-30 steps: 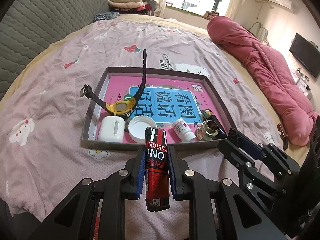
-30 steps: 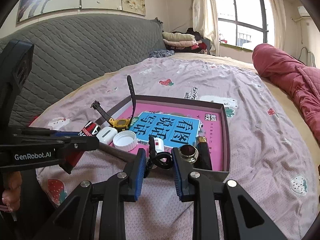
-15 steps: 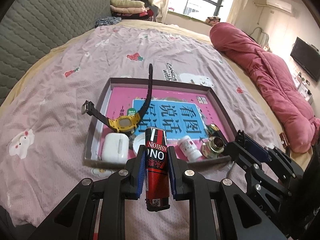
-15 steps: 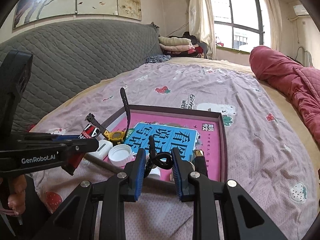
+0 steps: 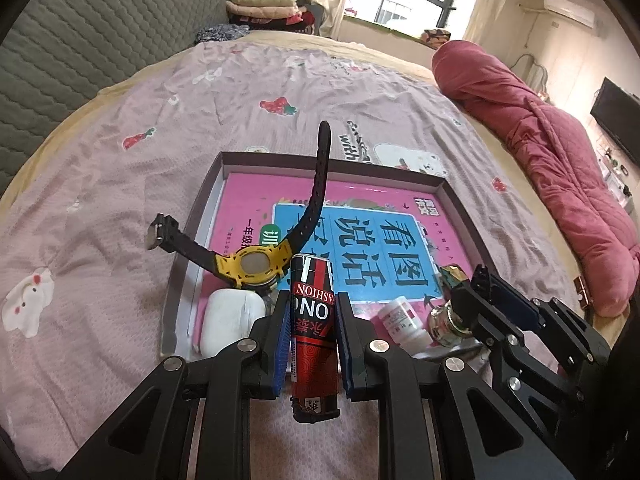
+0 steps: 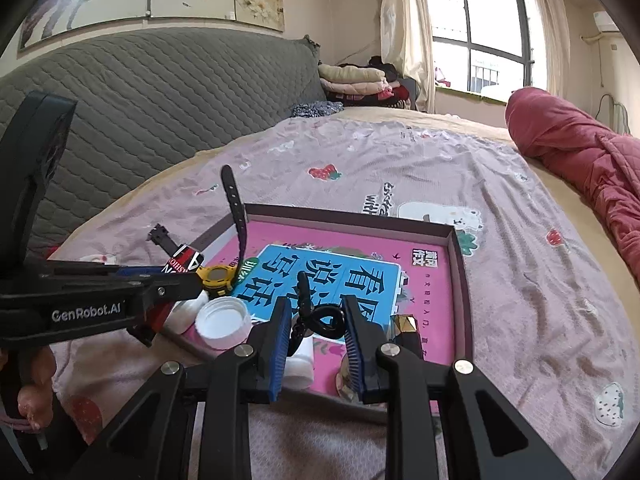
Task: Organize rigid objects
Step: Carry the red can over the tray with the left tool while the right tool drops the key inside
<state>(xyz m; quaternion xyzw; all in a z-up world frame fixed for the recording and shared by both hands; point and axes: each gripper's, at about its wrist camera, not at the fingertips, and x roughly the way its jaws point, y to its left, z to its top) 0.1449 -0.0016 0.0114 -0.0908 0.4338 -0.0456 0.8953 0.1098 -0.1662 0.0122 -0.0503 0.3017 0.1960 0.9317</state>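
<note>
My left gripper [image 5: 312, 300] is shut on a red-and-black lighter [image 5: 312, 344], held just over the near edge of a shallow brown tray [image 5: 332, 159]. The tray holds a pink book [image 5: 360, 200], a yellow watch [image 5: 252, 268], a white earbud case [image 5: 230, 320], a small white bottle [image 5: 400, 318] and a glass bottle [image 5: 442, 320]. My right gripper [image 6: 316, 314] is shut on a small black looped piece [image 6: 320, 314] above the tray's [image 6: 348, 216] near edge. The white cap [image 6: 222, 322], the watch [image 6: 216, 276] and the lighter [image 6: 182, 262] in the left gripper [image 6: 176, 280] lie to its left.
The tray sits on a pink bedsheet [image 5: 120, 200]. A red quilt [image 5: 560, 140] lies along the right side, and a grey padded headboard [image 6: 160, 92] with folded clothes [image 6: 352, 76] stands at the far end. A person's hand [image 6: 32, 392] shows at the lower left.
Both grippers have moved forward toward the tray, each still holding its object. In the left view the white cap has slipped out of sight behind the lighter.
</note>
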